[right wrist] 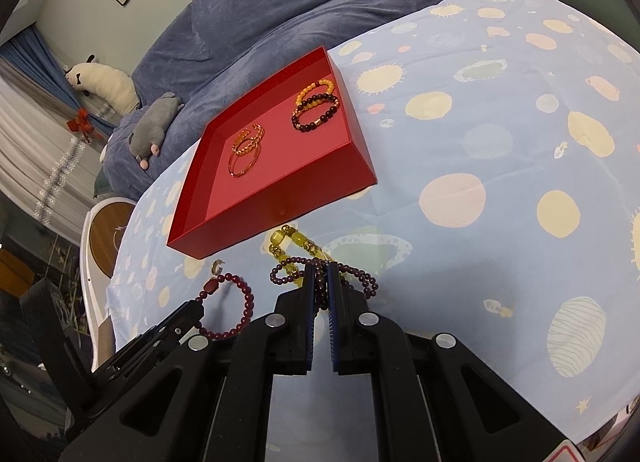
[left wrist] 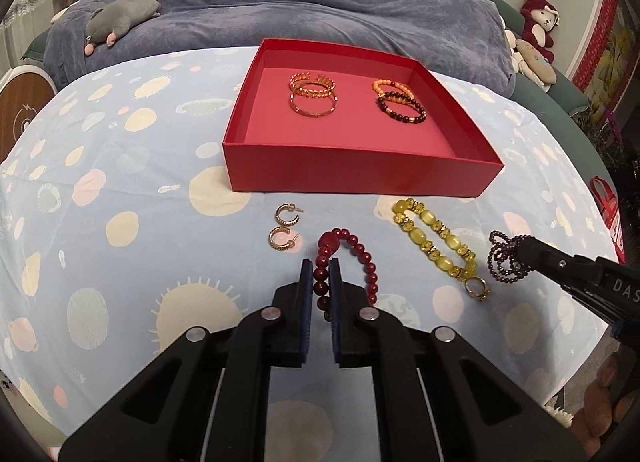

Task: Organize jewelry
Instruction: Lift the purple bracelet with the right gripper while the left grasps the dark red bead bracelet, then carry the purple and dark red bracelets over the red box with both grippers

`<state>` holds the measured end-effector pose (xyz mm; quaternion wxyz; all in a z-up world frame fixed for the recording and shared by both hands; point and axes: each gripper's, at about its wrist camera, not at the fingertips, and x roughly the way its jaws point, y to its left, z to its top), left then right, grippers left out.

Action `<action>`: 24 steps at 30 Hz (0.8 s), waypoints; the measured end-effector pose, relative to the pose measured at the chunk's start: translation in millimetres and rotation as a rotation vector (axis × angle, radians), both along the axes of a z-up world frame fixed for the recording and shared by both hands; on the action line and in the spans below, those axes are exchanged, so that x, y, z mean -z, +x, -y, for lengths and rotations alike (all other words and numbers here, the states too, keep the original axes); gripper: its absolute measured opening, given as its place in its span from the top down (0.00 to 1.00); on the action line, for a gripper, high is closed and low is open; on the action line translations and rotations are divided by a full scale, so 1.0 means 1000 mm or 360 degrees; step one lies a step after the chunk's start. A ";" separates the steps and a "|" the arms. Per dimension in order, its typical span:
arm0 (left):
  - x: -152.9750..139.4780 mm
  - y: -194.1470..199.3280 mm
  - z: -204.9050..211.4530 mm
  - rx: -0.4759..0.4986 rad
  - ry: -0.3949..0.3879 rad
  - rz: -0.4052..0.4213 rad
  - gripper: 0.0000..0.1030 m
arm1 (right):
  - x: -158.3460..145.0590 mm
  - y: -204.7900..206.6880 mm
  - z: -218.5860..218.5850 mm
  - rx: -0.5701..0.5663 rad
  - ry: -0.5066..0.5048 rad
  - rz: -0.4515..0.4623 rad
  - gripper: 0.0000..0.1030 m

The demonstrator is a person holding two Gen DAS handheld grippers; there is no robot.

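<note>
Both claws tilt steeply down toward the tabletop (left wrist: pixel 120 190), the left claw (left wrist: pixel 321 274) clamping the red bead bracelet (left wrist: pixel 344 258) at lower centre, the right claw (right wrist: pixel 319 278) pinching the dark bead strand (right wrist: pixel 360 278).

left tool (left wrist: pixel 321 266) and right tool (right wrist: pixel 319 274) clamped tight (angled downward).

A blue spotted cloth (left wrist: pixel 120 166) carries a red box (left wrist: pixel 360 170) at upper centre, earrings (left wrist: pixel 285 228), a yellow bracelet (left wrist: pixel 436 238) and a ring (left wrist: pixel 477 287) below it.
</note>
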<state>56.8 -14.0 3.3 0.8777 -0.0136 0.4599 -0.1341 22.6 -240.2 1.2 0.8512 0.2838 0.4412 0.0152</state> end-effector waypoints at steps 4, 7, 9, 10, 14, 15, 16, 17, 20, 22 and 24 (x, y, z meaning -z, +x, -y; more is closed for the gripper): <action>-0.015 0.000 0.002 0.0019 -0.0040 0.0014 0.93 | -0.008 0.003 -0.001 -0.0013 -0.0014 0.0023 0.94; -0.029 0.003 0.004 0.0036 -0.0080 0.0031 0.93 | -0.012 0.005 -0.003 -0.0028 -0.0024 0.0037 0.94; -0.039 0.006 0.005 0.0060 -0.0106 0.0043 0.93 | -0.015 0.008 -0.004 -0.0040 -0.0025 0.0046 0.94; -0.045 0.008 0.006 0.0070 -0.0107 0.0059 0.93 | -0.017 0.009 -0.005 -0.0050 -0.0030 0.0051 0.94; -0.071 0.020 0.012 0.0114 -0.0116 0.0139 0.93 | -0.028 0.022 -0.007 -0.0086 -0.0053 0.0096 0.94; -0.077 0.025 0.014 0.0118 -0.0126 0.0160 0.93 | -0.033 0.027 -0.007 -0.0094 -0.0066 0.0115 0.94; -0.083 0.030 0.016 0.0122 -0.0135 0.0184 0.93 | -0.037 0.033 -0.007 -0.0107 -0.0073 0.0135 0.94; -0.088 0.036 0.018 0.0127 -0.0144 0.0207 0.93 | -0.042 0.041 -0.006 -0.0118 -0.0083 0.0154 0.94; -0.102 0.055 0.025 0.0138 -0.0189 0.0266 0.93 | -0.055 0.067 -0.007 -0.0155 -0.0116 0.0201 0.94; -0.107 0.070 0.031 0.0145 -0.0204 0.0302 0.93 | -0.060 0.087 -0.007 -0.0172 -0.0163 0.0211 0.94; -0.106 0.085 0.039 0.0148 -0.0203 0.0316 0.93 | -0.060 0.108 -0.009 -0.0184 -0.0199 0.0201 0.94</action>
